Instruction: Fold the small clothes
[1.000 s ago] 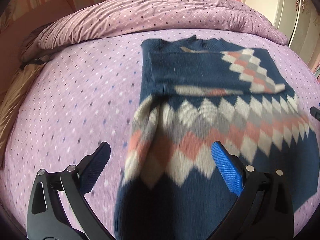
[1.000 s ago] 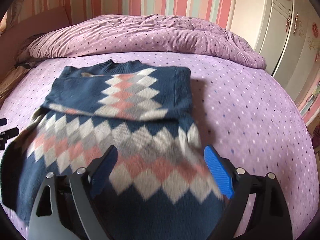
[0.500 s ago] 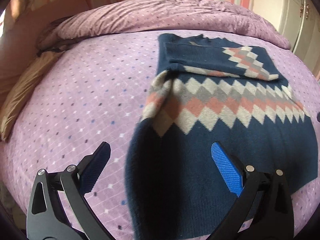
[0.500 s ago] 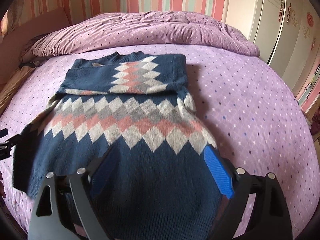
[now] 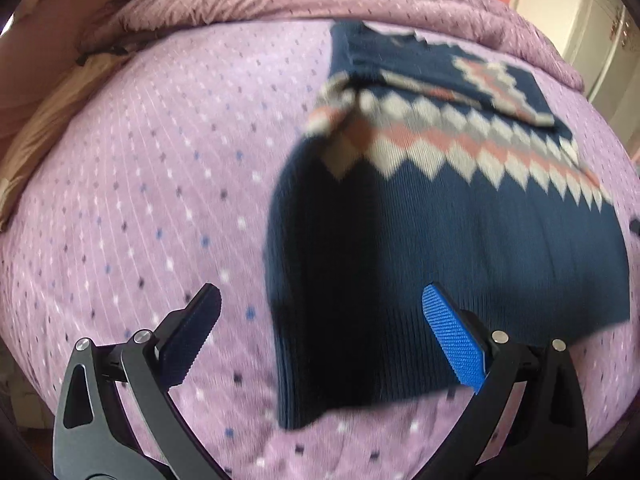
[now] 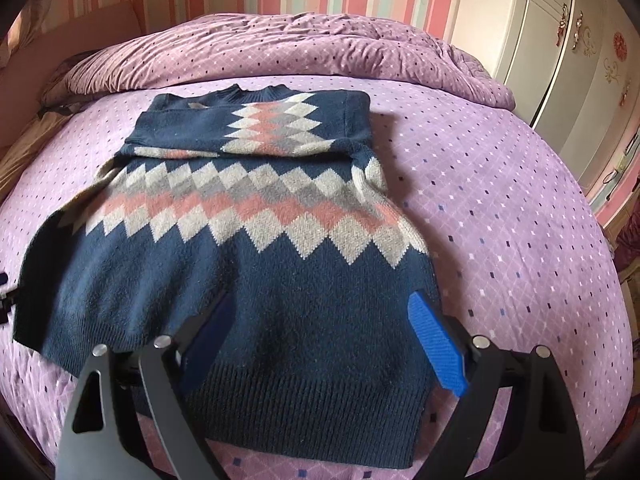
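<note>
- Left gripper (image 5: pixel 320 330): jaws spread wide, holding nothing, hovering over the sweater's (image 6: pixel 256 264) left hem corner, which lies at 6 o'clock in the left wrist view.
- Sweater: a navy knit with a diamond band, lying flat on the bed (image 6: pixel 500 184), both sleeves folded across the chest at 12 o'clock (collar points away from the cameras).
- Handling, as a judgement: soft, limp, moderately thick knit; it will sag and stretch if lifted by one point, and is not fragile.
- Grasp points: the ribbed hem corners, one per gripper, pinching both layers.
- Right gripper (image 6: pixel 320 340): jaws spread wide, empty, over the hem at 6 o'clock in the right wrist view.
</note>
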Demonstrator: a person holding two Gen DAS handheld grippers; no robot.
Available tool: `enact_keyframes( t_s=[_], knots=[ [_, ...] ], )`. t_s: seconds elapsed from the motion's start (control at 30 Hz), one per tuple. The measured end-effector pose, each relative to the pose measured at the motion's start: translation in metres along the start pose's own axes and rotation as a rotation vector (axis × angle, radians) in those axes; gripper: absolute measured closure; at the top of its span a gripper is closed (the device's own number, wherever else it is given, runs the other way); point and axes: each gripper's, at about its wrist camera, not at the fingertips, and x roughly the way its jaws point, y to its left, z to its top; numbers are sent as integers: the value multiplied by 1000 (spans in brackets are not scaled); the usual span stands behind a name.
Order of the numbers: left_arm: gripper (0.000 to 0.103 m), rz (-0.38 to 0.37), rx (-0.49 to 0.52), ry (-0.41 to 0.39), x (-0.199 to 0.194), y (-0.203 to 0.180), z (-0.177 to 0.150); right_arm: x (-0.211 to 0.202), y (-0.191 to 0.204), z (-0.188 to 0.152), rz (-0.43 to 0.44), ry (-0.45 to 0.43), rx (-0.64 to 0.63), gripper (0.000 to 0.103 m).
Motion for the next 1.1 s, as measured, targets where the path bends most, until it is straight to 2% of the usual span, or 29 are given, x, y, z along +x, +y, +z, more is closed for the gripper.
enact_keyframes(
  t_s=[0.17, 0.27, 0.43, 0.5, 0.67, 0.73, 0.8, 0.87, 0.93, 1.1],
  knots=[
    [3, 34, 18, 34, 5, 1, -27, 5, 8, 3, 22, 17, -23, 14],
    [3, -4, -20, 53, 5, 6, -39, 6, 13, 3, 26, 14, -45, 14],
    [6, -12, -76, 60, 7, 16, -45, 10, 16, 1, 24, 34, -62, 14],
    [12, -44, -104, 71, 9, 22, -43, 12, 16, -1, 23, 41, -63, 14],
    [46, -99, -124, 131, 18, 22, -45, 16, 11, -6, 19, 59, -48, 14],
    [50, -105, -114, 145, 19, 17, -48, 15, 9, -7, 15, 59, -38, 14],
    [58, -111, -110, 153, 20, 15, -48, 15, 5, -8, 11, 60, -31, 14],
    [79, -137, -124, 164, 22, 14, -46, 14, 0, -9, 8, 65, -19, 14],
    [90, -137, -133, 169, 23, 14, -43, 12, -7, -14, 4, 81, -4, 14],
    [94, -132, -138, 191, 22, 16, -40, 3, -26, -32, -24, 126, 17, 14]
  ],
)
